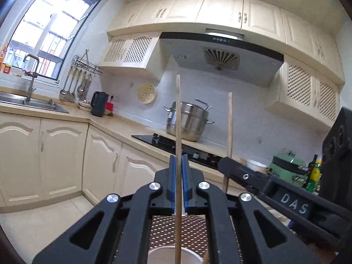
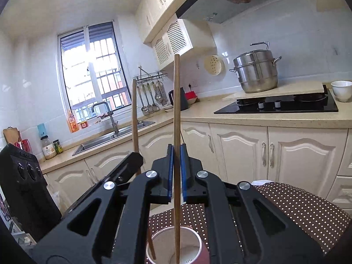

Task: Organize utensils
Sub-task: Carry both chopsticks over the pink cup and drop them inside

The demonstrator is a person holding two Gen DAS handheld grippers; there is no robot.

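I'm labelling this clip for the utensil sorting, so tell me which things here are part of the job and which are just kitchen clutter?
Part of the job:
left gripper with its chopstick
right gripper with its chopstick
white cup below

Just lying about:
steamer pot
white bowl
black kettle
hanging ladles

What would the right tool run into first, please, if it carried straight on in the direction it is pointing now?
Probably the cream cabinet doors below the countertop, right of the sink. The right tool, shut on an upright chopstick, points about level at them across open floor; depth is hard to judge.
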